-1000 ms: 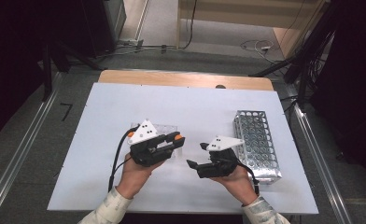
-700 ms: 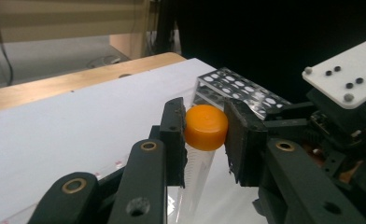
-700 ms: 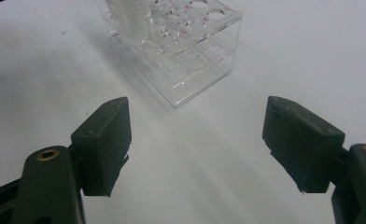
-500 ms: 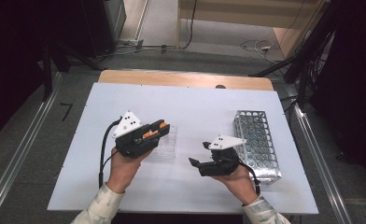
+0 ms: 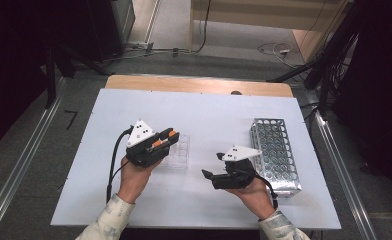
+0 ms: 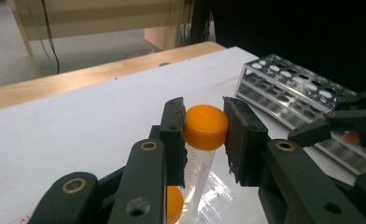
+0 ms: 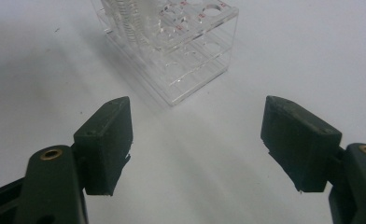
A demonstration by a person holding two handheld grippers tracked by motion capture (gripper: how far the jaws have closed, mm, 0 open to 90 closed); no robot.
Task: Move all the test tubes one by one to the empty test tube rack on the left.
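High view: my left gripper point(image 5: 170, 136) hangs above the clear acrylic rack point(image 5: 179, 151), my right gripper point(image 5: 210, 175) waits between it and the metal tube rack point(image 5: 276, 155) on the white table point(image 5: 209, 107). Left gripper view: my jaws are clamped on the orange cap point(image 6: 206, 127) of a clear graduated tube point(image 6: 196, 173), so I should lift straight up, keeping the tube vertical until it is free of its well. Right gripper view: my jaws stand wide apart with nothing between them, facing the acrylic rack point(image 7: 181, 51), ready to steady it if it lifts.
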